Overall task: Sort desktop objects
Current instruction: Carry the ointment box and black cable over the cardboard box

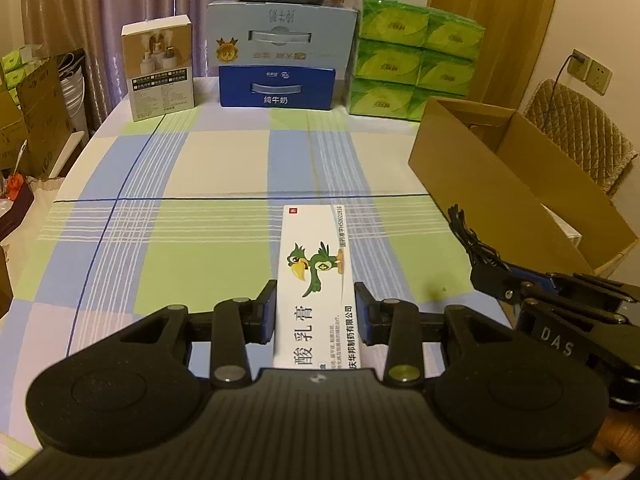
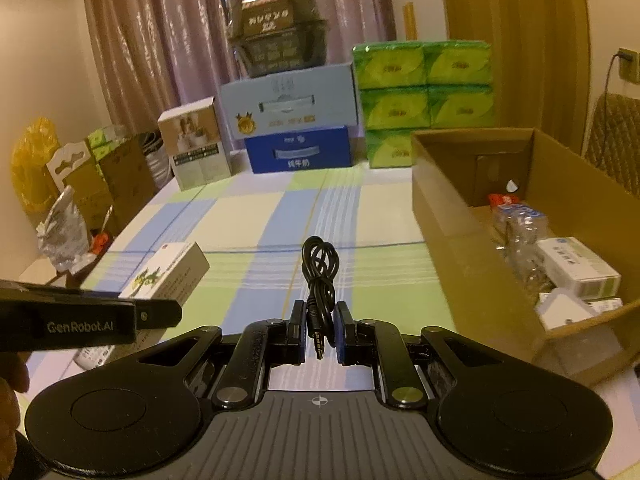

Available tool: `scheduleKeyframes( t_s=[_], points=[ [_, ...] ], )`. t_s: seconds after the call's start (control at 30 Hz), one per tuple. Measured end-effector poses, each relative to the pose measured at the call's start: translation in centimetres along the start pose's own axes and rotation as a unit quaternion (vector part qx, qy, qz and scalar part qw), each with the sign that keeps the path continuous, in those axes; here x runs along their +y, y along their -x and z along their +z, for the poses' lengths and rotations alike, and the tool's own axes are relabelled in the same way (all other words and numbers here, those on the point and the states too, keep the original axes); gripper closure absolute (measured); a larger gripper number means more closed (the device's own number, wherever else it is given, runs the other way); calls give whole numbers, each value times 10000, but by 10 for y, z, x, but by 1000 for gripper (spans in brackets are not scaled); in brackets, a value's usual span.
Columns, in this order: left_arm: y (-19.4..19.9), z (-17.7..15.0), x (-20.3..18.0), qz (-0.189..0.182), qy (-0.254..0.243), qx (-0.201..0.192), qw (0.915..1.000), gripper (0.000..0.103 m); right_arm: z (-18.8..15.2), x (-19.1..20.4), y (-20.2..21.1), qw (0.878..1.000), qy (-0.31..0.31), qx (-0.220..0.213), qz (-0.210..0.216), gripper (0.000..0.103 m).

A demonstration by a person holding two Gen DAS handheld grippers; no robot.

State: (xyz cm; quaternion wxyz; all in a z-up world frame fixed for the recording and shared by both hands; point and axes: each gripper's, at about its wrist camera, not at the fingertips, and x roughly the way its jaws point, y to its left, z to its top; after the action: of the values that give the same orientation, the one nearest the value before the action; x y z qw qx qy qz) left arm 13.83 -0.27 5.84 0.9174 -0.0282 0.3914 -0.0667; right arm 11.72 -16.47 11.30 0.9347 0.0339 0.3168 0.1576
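Note:
My left gripper (image 1: 315, 294) is shut on a long white ointment box (image 1: 316, 264) printed with a green bird; both pads press its long sides. The right wrist view shows that ointment box (image 2: 168, 272) at the left, raised slightly at its far end. My right gripper (image 2: 320, 308) is shut on a coiled black audio cable (image 2: 320, 264), whose plug hangs between the pads. In the left wrist view the right gripper (image 1: 492, 276) sits at the right with the cable (image 1: 468, 232) sticking out ahead of it. An open cardboard carton (image 2: 452, 216) stands just right of both grippers.
The carton holds a crushed plastic bottle (image 2: 520, 224) and white medicine boxes (image 2: 576, 268). Along the table's far edge stand a beige product box (image 1: 162, 68), stacked blue milk cartons (image 1: 280, 56) and green tissue packs (image 1: 412, 60). A checked cloth (image 1: 224, 168) covers the table.

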Motion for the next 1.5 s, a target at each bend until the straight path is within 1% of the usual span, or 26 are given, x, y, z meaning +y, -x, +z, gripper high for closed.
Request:
scheduleKeyframes(
  t_s=[0.43,0.67,0.9,1.1,1.37,1.5],
  points=[
    [26,-2,-28,-161,-98,-123,9997,70,14,-13,49,9994,-130,-310,-93,93],
    [40,-2,-49,-389,-83,-198,9990,70,22,-25,78,9980,-92,-562,-272,93],
    [47,4,-93,-819,-344,-242,9957,70,27,-61,104,9951,-300,-697,-640,93],
    [44,10,-136,-1130,-596,-245,9915,70,29,-95,122,9921,-442,-734,-920,93],
    [37,20,-186,-1379,-922,-224,9859,70,31,-135,131,9889,-498,-785,-1160,93],
    [30,27,-201,-1440,-945,-185,9849,70,33,-154,133,9882,-497,-773,-1228,93]
  ],
)
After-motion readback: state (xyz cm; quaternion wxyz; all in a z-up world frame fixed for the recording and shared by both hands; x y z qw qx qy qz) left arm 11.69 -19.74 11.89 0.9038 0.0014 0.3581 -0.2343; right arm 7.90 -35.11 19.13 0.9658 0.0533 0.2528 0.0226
